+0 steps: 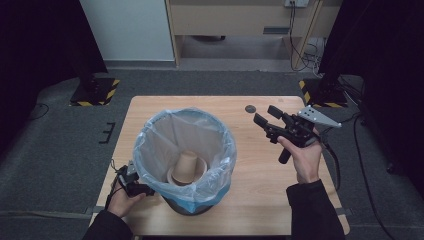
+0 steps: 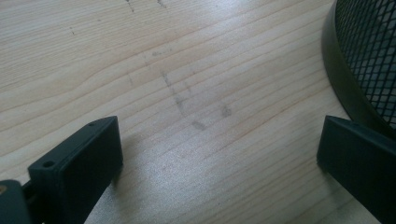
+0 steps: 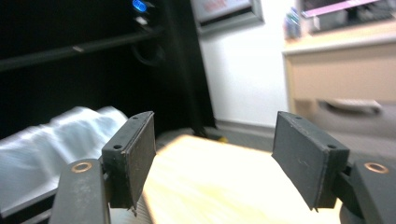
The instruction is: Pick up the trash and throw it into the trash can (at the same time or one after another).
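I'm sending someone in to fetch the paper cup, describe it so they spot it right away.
On the wooden table stands a black mesh bin lined with a pale blue bag. At its bottom, a tan paper cup sits upside down on a round paper piece, the only brown thing inside.

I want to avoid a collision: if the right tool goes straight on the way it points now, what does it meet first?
Probably the bin bag. The right tool, open, points across the table towards the bin's lined rim, with nothing between; depth is unclear.

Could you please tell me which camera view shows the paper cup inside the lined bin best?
The high view: it looks down into the bin at the upside-down paper cup. The gripper views catch the bin's mesh wall and blurred liner, not the cup.
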A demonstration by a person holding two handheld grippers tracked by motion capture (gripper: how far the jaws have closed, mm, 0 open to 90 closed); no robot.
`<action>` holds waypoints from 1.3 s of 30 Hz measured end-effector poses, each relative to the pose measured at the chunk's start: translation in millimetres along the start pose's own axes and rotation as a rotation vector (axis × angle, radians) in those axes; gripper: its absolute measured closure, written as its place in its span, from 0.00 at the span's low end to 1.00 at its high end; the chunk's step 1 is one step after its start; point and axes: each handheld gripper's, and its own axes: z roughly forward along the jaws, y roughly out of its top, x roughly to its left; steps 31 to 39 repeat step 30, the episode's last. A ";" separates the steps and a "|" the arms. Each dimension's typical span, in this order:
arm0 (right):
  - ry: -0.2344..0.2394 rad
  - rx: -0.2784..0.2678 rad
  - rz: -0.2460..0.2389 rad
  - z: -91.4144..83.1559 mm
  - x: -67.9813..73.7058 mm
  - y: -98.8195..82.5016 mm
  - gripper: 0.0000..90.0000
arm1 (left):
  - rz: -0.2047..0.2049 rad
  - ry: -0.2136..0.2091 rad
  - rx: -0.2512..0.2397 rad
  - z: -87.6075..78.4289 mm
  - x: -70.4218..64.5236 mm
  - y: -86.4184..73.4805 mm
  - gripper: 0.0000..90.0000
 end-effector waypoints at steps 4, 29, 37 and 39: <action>-0.068 0.096 -0.005 8.4 -19.4 -20.2 0.31 | 0.000 0.000 0.000 0.0 0.0 0.0 0.00; -0.290 0.594 -0.002 19.1 -105.0 -146.8 0.23 | 0.000 -0.001 0.000 -0.1 -0.1 -0.1 0.00; -0.290 0.602 -0.009 18.7 -106.7 -148.1 0.22 | 0.000 -0.001 -0.001 0.0 -0.1 -0.1 0.00; -0.290 0.602 -0.009 18.7 -106.7 -148.1 0.22 | 0.000 -0.001 -0.001 0.0 -0.1 -0.1 0.00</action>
